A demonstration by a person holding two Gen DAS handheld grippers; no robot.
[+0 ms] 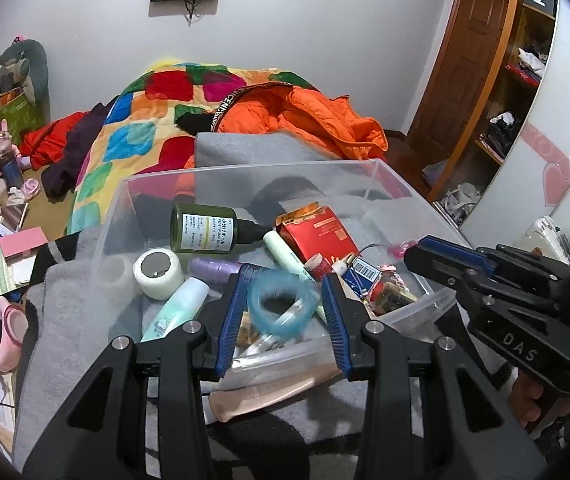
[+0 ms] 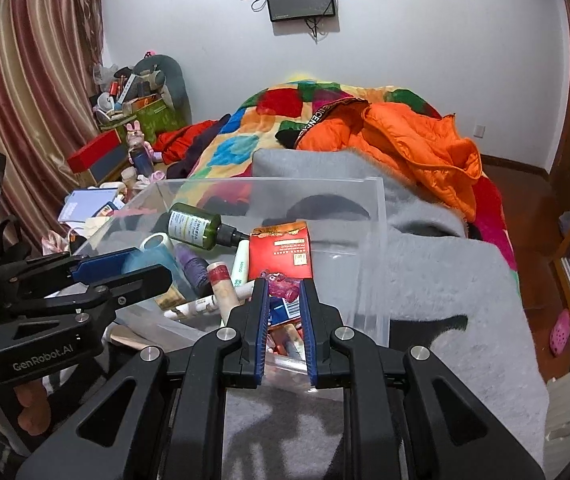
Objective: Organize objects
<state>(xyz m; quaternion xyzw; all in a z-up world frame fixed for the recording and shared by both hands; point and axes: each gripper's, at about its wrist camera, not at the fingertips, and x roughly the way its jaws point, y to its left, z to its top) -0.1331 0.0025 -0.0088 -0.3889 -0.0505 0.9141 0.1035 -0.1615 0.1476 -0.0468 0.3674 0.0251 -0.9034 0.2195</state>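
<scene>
Both grippers were angled downward over a clear plastic bin that sat on a grey blanket on the bed. The left gripper reached in from the near edge, its jaws partly spread and pressed against either side of a translucent blue ring, which it held just above the bin's contents with the hole facing the camera. The right gripper, beside it at the bin's right, had its jaws drawn nearly together on a small pink trinket at the fingertips. Inside the bin, a dark green bottle lay on its side, long axis roughly left to right, its black cap pointing toward a red packet
</scene>
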